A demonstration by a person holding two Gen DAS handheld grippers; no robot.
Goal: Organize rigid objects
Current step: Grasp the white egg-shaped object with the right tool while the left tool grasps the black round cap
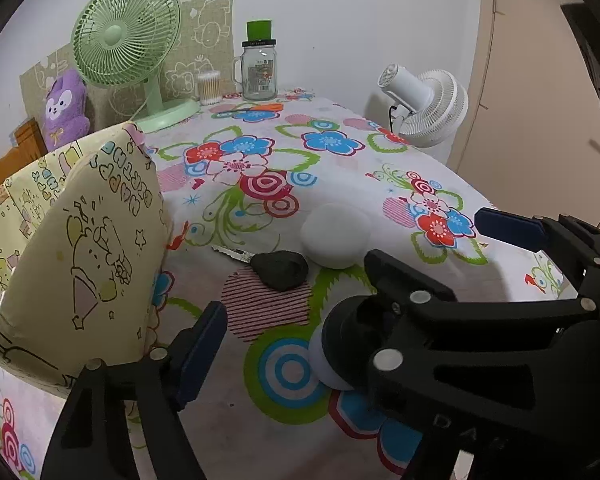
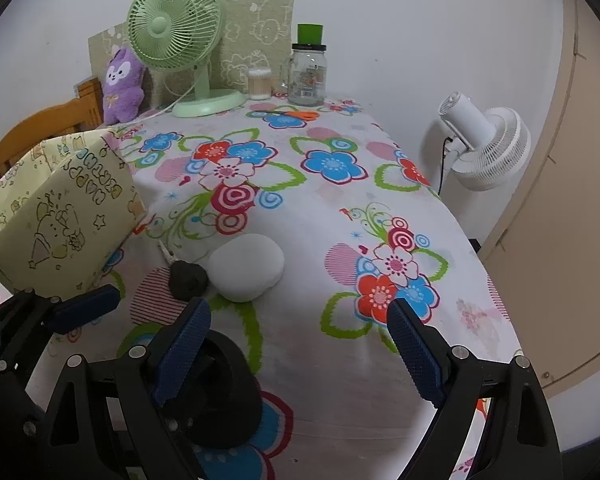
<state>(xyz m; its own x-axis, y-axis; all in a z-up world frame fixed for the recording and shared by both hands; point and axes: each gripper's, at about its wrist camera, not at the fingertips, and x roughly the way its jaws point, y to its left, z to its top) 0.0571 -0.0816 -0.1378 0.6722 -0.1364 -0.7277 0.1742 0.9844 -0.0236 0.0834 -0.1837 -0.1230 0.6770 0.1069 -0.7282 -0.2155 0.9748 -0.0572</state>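
A white rounded object (image 1: 335, 235) (image 2: 247, 267) and a dark stone-like lump (image 1: 281, 270) (image 2: 188, 280) lie side by side on the flowered tablecloth (image 1: 340, 168) (image 2: 308, 216). A serrated knife blade (image 1: 233, 254) pokes out beside the lump. A yellow patterned box (image 1: 72, 248) (image 2: 60, 216) stands at the left. A black and white round object (image 1: 340, 356) (image 2: 224, 392) lies nearest, between my grippers. My left gripper (image 1: 350, 276) is open and empty around it. My right gripper (image 2: 300, 356) is open and empty just right of it.
At the back stand a green fan (image 1: 128, 44) (image 2: 180, 36), a purple plush (image 1: 66, 108) (image 2: 122, 84), a cotton swab tub (image 1: 209, 87), a glass jar (image 1: 259, 70) (image 2: 307, 74) and orange scissors (image 2: 296, 114). A white fan (image 1: 424, 106) (image 2: 484, 144) stands beyond the table's right edge.
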